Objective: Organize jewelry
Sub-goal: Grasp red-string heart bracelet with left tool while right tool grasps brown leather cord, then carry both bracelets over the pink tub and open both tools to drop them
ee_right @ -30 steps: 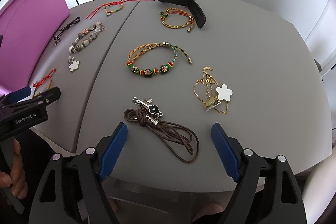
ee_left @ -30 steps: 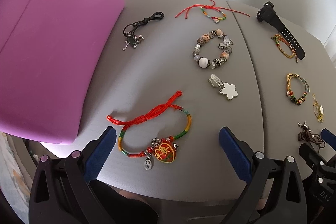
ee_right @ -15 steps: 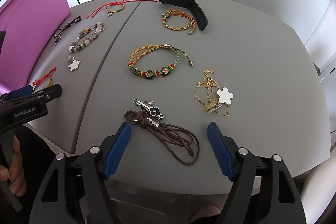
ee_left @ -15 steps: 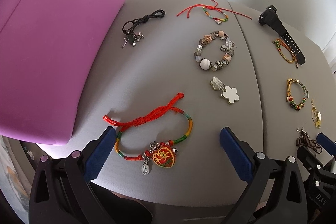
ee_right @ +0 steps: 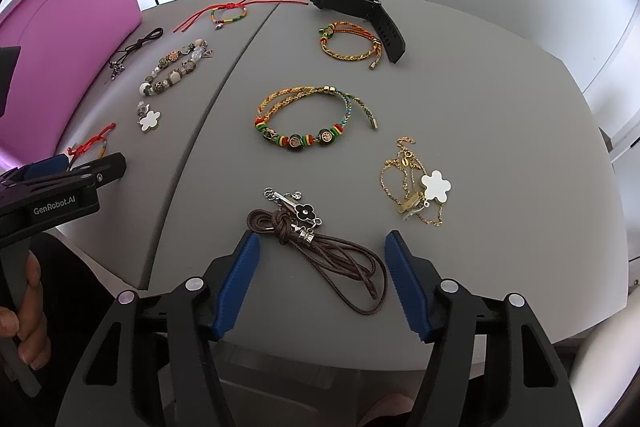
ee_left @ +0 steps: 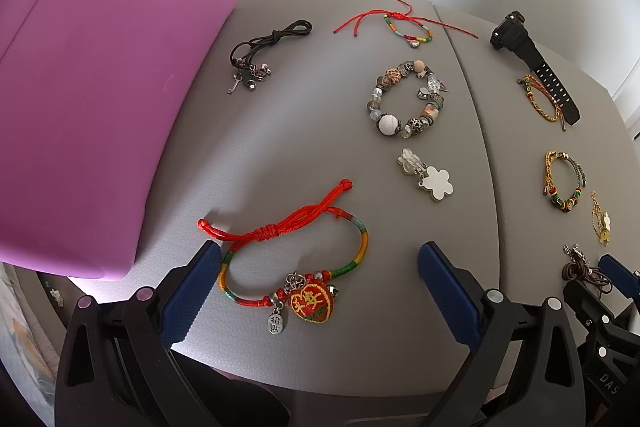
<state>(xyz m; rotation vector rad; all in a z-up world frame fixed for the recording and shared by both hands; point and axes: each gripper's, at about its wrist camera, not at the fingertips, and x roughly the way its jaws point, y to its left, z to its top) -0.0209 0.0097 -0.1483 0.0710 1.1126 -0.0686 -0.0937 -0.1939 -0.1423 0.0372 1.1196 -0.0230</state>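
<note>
At the table's (ee_right: 500,99) near edge, the right gripper (ee_right: 320,277) closes, pads not yet touching the brown cord necklace (ee_right: 332,247); left gripper (ee_left: 316,287) open, empty.

Purple bin (ee_left: 100,99); grey table (ee_right: 500,99); black watch (ee_right: 356,9); brown cord necklace (ee_right: 332,255).

Purple bin (ee_left: 100,87) walls the left; bare table (ee_right: 500,99) lies right.
</note>
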